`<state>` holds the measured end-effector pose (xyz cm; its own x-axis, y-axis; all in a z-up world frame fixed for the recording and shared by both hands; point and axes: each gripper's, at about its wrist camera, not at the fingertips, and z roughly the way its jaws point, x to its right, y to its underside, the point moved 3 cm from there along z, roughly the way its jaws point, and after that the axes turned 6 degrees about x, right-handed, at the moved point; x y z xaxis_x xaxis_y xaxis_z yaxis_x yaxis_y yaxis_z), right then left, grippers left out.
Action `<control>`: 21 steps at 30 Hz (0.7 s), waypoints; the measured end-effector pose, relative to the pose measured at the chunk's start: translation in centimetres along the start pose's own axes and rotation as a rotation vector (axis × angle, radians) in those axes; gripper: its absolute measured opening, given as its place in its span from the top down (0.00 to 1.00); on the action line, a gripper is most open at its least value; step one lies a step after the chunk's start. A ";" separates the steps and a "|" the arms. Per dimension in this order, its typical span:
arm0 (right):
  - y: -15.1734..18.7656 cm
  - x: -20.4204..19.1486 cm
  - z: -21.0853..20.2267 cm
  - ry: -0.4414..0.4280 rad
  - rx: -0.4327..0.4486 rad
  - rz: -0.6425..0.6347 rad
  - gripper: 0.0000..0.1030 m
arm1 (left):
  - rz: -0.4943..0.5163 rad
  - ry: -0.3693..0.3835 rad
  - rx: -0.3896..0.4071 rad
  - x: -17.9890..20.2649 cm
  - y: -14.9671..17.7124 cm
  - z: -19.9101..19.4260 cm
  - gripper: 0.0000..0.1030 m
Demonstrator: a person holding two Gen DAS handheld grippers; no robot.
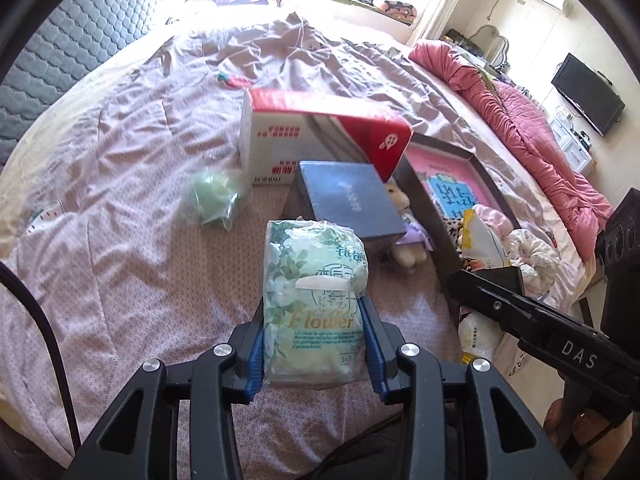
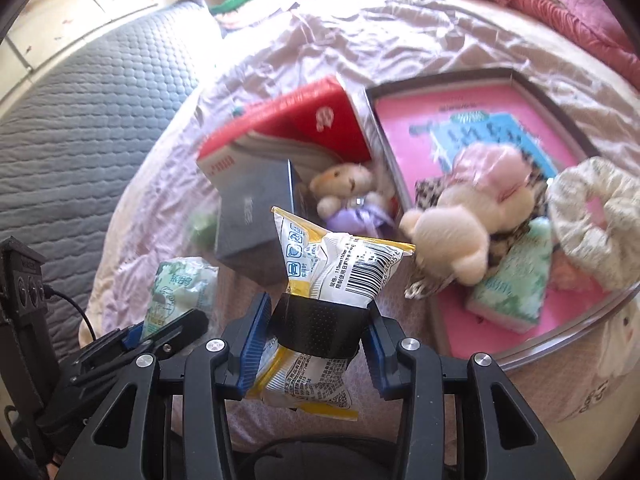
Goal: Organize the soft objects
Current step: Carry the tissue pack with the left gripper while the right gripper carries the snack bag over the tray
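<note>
My left gripper (image 1: 316, 344) is shut on a green floral tissue pack (image 1: 316, 280) and holds it above the bed; the pack also shows in the right wrist view (image 2: 180, 292). My right gripper (image 2: 316, 340) is shut on a white and yellow plastic packet (image 2: 340, 264), which also shows in the left wrist view (image 1: 480, 240). A pink-lined tray (image 2: 568, 136) at the right holds a cream plush toy (image 2: 452, 232), a second green tissue pack (image 2: 516, 284) and a white scrunchie (image 2: 592, 220). A small teddy bear (image 2: 348, 188) lies between the boxes and the tray.
A red and white box (image 1: 304, 132) and a dark grey box (image 1: 348, 200) sit mid-bed left of the tray. A green item in a clear bag (image 1: 216, 196) lies on the sheet. A pink quilt (image 1: 532, 120) is bunched at the right. A grey padded headboard (image 1: 80, 40) runs at the left.
</note>
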<state>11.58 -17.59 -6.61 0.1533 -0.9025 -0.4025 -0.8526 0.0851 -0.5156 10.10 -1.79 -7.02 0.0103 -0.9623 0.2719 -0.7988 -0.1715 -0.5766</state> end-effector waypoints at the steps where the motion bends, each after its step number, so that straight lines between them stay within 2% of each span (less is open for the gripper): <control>1: -0.1 0.1 -0.4 -0.002 0.008 -0.008 0.56 | 0.005 0.001 0.005 0.3 -0.2 -0.3 0.60; 13: -2.1 0.8 -3.9 -0.008 0.104 -0.062 0.56 | 0.089 0.014 0.057 4.2 -1.6 -3.4 0.60; 21: -4.5 4.0 -7.4 0.022 0.187 -0.025 0.56 | 0.150 0.032 0.075 7.9 -2.4 -4.3 0.60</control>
<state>12.31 -24.71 -0.30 0.1605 -0.9140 -0.3727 -0.7404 0.1382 -0.6578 9.56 -8.03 -0.21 -0.1257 -0.9713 0.2018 -0.7431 -0.0425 -0.6679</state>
